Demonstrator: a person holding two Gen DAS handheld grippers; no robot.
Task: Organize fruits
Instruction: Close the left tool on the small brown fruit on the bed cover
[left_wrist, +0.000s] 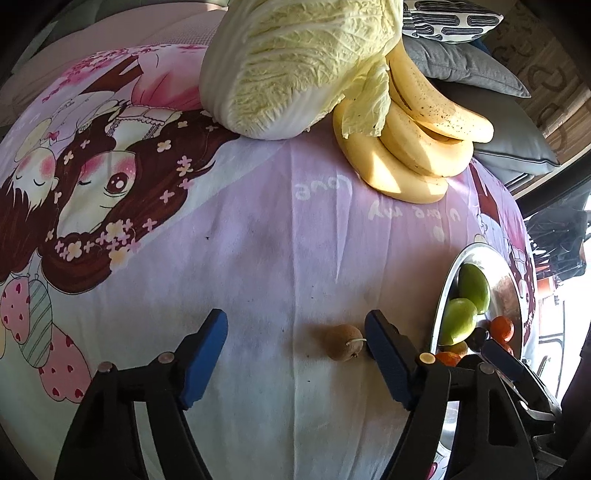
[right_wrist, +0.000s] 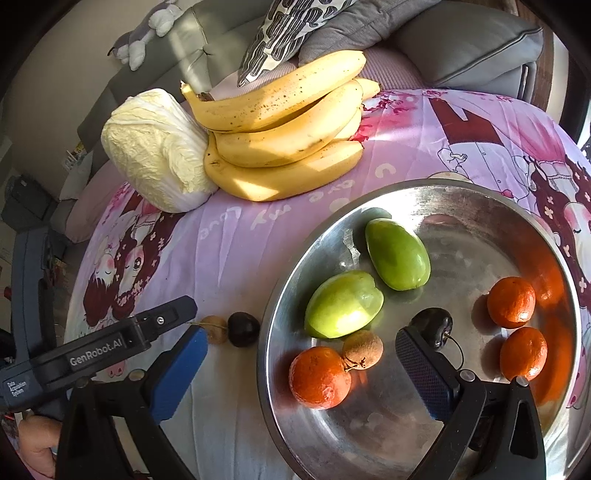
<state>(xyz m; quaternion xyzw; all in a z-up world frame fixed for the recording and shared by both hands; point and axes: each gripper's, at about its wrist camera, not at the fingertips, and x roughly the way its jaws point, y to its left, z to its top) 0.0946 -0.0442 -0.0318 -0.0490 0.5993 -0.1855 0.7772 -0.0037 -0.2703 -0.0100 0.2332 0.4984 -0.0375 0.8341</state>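
Observation:
A steel bowl (right_wrist: 461, 199) sits on the pink cartoon cloth; it holds two green mangoes (right_wrist: 343, 310), three oranges (right_wrist: 319, 376), a brown longan (right_wrist: 362, 349) and a dark cherry (right_wrist: 432, 326). Left of the bowl a second longan (right_wrist: 215, 328) and a dark cherry (right_wrist: 243, 328) lie on the cloth. My left gripper (left_wrist: 295, 354) is open low over the cloth, its right finger touching that longan (left_wrist: 343, 341). My right gripper (right_wrist: 299, 373) is open and empty above the bowl's near edge. The left gripper (right_wrist: 110, 343) also shows in the right wrist view.
A bunch of bananas (right_wrist: 284, 136) and a napa cabbage (right_wrist: 155, 151) lie at the far side of the cloth. Grey cushions (right_wrist: 461, 40) and a patterned pillow (right_wrist: 284, 33) sit behind them. The bowl's rim (left_wrist: 443, 295) shows at the right of the left wrist view.

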